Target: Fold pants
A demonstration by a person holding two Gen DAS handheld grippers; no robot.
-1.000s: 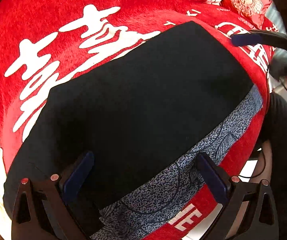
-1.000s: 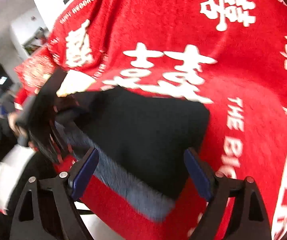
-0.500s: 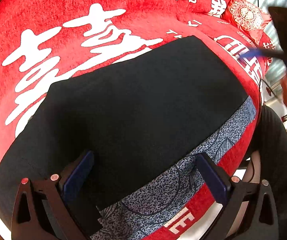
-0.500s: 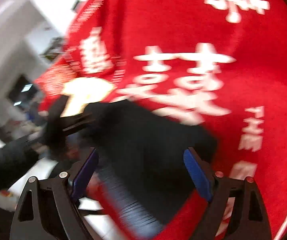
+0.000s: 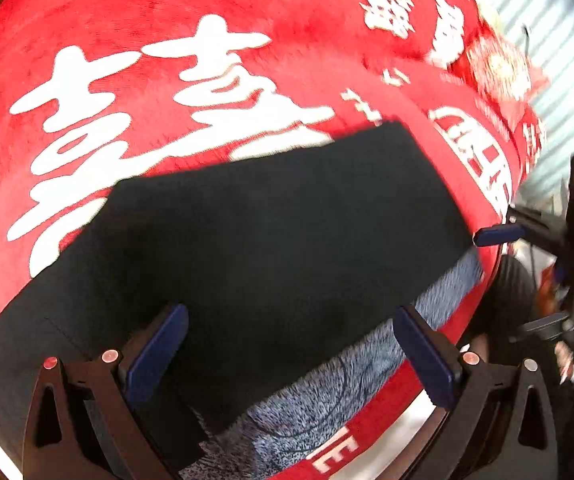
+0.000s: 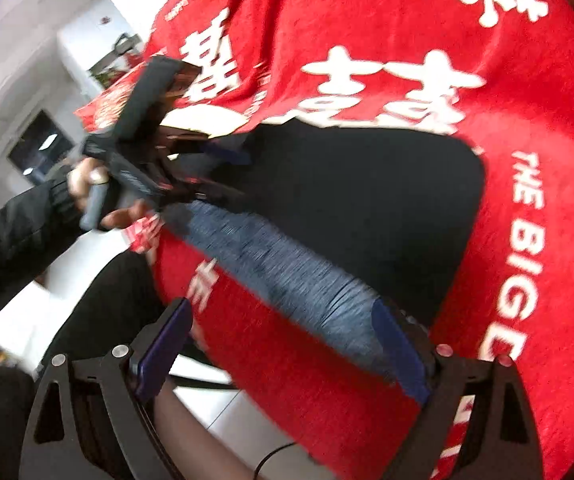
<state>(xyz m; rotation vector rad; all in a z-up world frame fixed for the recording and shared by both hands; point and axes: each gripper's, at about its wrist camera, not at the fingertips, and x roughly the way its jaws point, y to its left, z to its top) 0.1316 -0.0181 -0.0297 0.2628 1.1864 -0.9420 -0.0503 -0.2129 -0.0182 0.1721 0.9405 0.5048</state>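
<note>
The black pants lie folded into a flat rectangle on the red cloth, with a blue-grey patterned strip showing along the near edge. They also show in the right wrist view. My left gripper is open and empty, just above the near edge of the pants. My right gripper is open and empty, by the right near corner, over the cloth's edge. It shows at the right in the left wrist view. The left gripper shows in the right wrist view.
A red plush cloth with large white characters covers the surface. Its near edge drops off to a white floor. My dark-clad legs are just below that edge. A red patterned cushion lies at the far right.
My right gripper has swung down and back toward the near right corner of the pants. The left gripper has pulled back slightly. The pants have stayed flat.
</note>
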